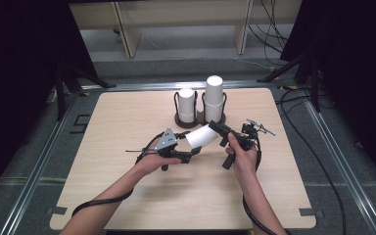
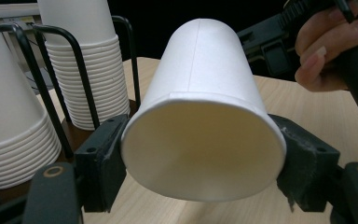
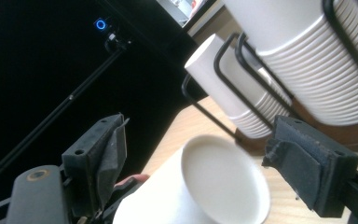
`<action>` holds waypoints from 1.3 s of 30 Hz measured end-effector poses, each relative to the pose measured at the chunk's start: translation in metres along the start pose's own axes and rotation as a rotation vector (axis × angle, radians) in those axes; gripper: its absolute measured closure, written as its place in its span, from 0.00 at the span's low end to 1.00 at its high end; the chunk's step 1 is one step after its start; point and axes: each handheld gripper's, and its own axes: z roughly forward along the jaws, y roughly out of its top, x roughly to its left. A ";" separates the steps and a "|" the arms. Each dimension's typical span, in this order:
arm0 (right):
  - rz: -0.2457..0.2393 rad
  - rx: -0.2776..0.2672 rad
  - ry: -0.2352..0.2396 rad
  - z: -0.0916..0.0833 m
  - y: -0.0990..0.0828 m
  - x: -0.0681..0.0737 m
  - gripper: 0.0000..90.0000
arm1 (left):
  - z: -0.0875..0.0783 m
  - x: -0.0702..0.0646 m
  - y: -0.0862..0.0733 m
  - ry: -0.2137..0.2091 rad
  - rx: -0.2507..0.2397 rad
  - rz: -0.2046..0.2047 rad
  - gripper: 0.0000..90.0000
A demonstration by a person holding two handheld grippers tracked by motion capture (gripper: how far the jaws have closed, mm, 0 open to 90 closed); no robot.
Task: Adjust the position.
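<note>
White paper cup (image 2: 204,116) lies sideways above the light wooden table (image 1: 127,122), left gripper (image 2: 200,163) clamped on its rim end. Right gripper (image 3: 196,163) jaws stand apart around its base, not touching. Two stacks of white cups (image 1: 200,100) in black wire holder behind.

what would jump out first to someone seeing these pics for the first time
A single white paper cup lies sideways in mid-air over the middle of the wooden table, the left gripper clamped on its wide end. The right gripper sits at its narrow closed end with jaws spread, not pressing it. Just behind, two stacks of cups stand upside down in a black wire holder, the right stack taller.
</note>
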 end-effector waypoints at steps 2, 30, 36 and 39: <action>0.024 0.004 -0.009 -0.004 0.002 0.003 0.22 | -0.002 0.002 0.001 -0.008 0.003 -0.003 0.28; -0.050 -0.013 -0.090 -0.027 0.009 -0.015 0.25 | -0.013 0.018 0.015 -0.176 0.134 0.070 0.31; -0.045 -0.003 -0.106 -0.029 0.007 -0.017 0.26 | -0.017 0.023 0.020 -0.218 0.144 0.072 0.31; -0.060 -0.007 -0.103 -0.030 0.007 -0.018 0.26 | -0.020 0.025 0.022 -0.228 0.150 0.075 0.31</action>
